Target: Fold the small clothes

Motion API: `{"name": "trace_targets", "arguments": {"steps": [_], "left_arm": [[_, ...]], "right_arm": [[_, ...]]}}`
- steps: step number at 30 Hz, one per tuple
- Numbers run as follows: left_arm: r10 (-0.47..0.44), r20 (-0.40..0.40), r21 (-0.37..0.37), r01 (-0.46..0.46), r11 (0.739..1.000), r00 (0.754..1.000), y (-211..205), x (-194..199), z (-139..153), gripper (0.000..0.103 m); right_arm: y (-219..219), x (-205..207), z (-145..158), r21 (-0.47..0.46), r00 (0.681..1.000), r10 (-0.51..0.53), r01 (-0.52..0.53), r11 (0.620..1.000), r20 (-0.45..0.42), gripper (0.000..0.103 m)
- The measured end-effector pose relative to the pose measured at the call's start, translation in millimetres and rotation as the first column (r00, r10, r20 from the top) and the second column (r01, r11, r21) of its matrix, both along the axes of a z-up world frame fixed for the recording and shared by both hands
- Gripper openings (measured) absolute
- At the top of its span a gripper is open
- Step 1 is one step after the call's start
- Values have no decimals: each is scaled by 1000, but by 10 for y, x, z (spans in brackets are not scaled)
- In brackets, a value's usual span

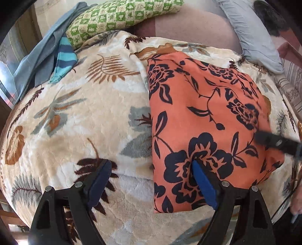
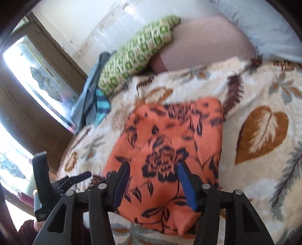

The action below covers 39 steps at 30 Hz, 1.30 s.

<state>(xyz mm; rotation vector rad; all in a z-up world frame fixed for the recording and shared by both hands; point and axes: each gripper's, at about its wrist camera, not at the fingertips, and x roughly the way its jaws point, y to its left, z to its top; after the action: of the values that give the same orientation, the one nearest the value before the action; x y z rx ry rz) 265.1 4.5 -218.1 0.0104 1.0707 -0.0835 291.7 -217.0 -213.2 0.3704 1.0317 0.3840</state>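
Observation:
An orange garment with dark blue flowers (image 1: 203, 105) lies folded into a flat oblong on a cream leaf-patterned blanket (image 1: 79, 113). My left gripper (image 1: 151, 165) stands wide open over the garment's near left edge. One blue pad is over the blanket and the other over the cloth, and nothing is pinched. A dark finger of the right gripper (image 1: 277, 143) reaches in over the garment's right side. In the right wrist view my right gripper (image 2: 153, 165) hangs open above the orange garment (image 2: 169, 135), gripping nothing. The left gripper (image 2: 75, 179) shows at the lower left there.
At the back left of the bed lie a blue-grey garment (image 1: 37, 56) and a turquoise striped one (image 1: 64, 56), next to a green checked pillow (image 1: 117, 17). A pale grey pillow (image 1: 251, 32) sits at the back right. A window and wooden frame (image 2: 37, 79) stand beyond the bed's left edge.

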Motion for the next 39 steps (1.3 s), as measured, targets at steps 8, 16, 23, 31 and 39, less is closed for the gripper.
{"name": "trace_targets", "arguments": {"steps": [8, 16, 23, 31, 39], "left_arm": [[-20, 199, 58, 8, 998, 980, -10, -564, 870, 88], [7, 443, 91, -52, 995, 897, 88, -1310, 1779, 96], [59, 513, 96, -125, 988, 856, 204, -1737, 2235, 97], [94, 572, 60, -156, 986, 815, 381, -2119, 2561, 97], [100, 615, 52, -166, 985, 782, 455, -2388, 2772, 97]], "right_arm": [[-51, -695, 421, -46, 981, -85, 94, 994, 173, 55], [69, -1711, 1204, -109, 915, -118, 172, 979, 385, 55], [232, -2339, 1960, -122, 837, -112, 208, 971, 536, 62], [521, -2764, 2353, -160, 792, -87, 227, 961, 605, 63], [703, -2940, 2514, -196, 761, -77, 262, 945, 644, 63]]}}
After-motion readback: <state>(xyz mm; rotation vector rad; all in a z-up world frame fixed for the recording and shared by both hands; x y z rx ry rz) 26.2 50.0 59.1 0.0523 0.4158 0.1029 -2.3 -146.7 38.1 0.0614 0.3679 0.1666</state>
